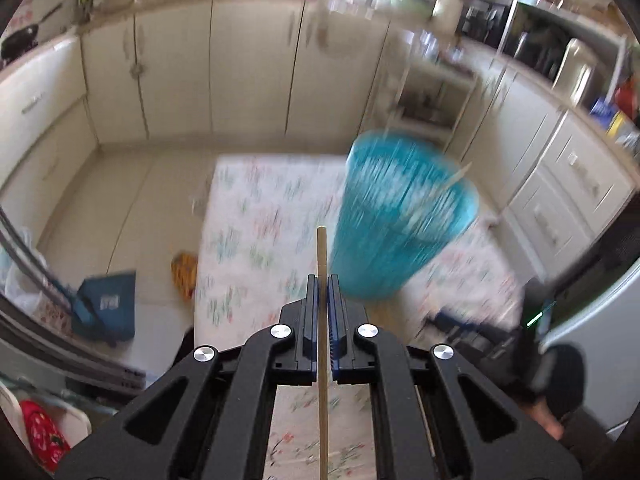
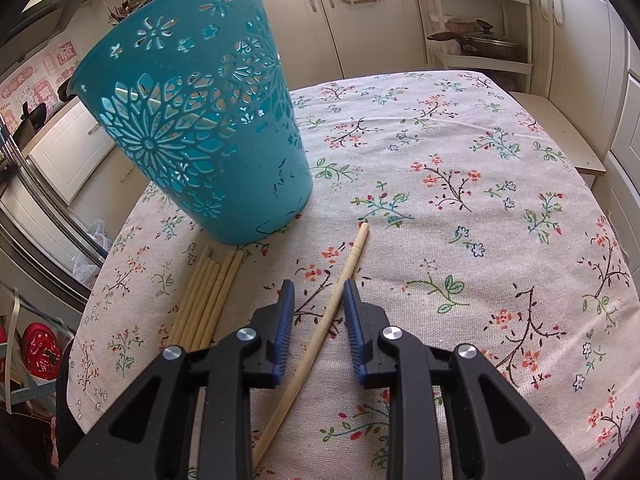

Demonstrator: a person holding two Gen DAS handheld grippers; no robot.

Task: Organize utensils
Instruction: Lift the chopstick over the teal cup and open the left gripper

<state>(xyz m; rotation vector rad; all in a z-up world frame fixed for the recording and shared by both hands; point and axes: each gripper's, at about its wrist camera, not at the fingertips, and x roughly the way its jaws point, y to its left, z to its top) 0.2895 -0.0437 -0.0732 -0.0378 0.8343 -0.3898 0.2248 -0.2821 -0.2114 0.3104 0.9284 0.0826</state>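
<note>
- Left wrist view: the left gripper [image 1: 322, 280] is clamping a single wooden chopstick [image 1: 322, 256] between its blue pads; the jaws are standing fully closed on it, and the stick is running straight through the gap toward 12 o'clock, its tip protruding past the fingertips.
- The gripper is hanging above the table with its floral tablecloth [image 1: 256, 216]; the scene behind it is showing heavy motion blur.
- The teal perforated basket [image 1: 400, 216] is standing on the cloth at about 1 o'clock from the fingertips, apart from the held chopstick.
- Right wrist view: the right gripper [image 2: 319, 292] is holding its jaws partly apart, at a narrow setting, over the floral tablecloth [image 2: 460, 184].
- A loose chopstick [image 2: 340, 288] is lying on the cloth between the two pads, slanting from 7 o'clock to 1 o'clock; its upper part is running just beside the right-side pad, and contact cannot be confirmed.
- A bundle of chopsticks [image 2: 208, 296] is lying flat on the cloth at 9 o'clock from the fingertips, its far ends nearly reaching the basket base.
- The teal basket [image 2: 192, 120] is standing upright at 11 o'clock, near the left edge of the table.
</note>
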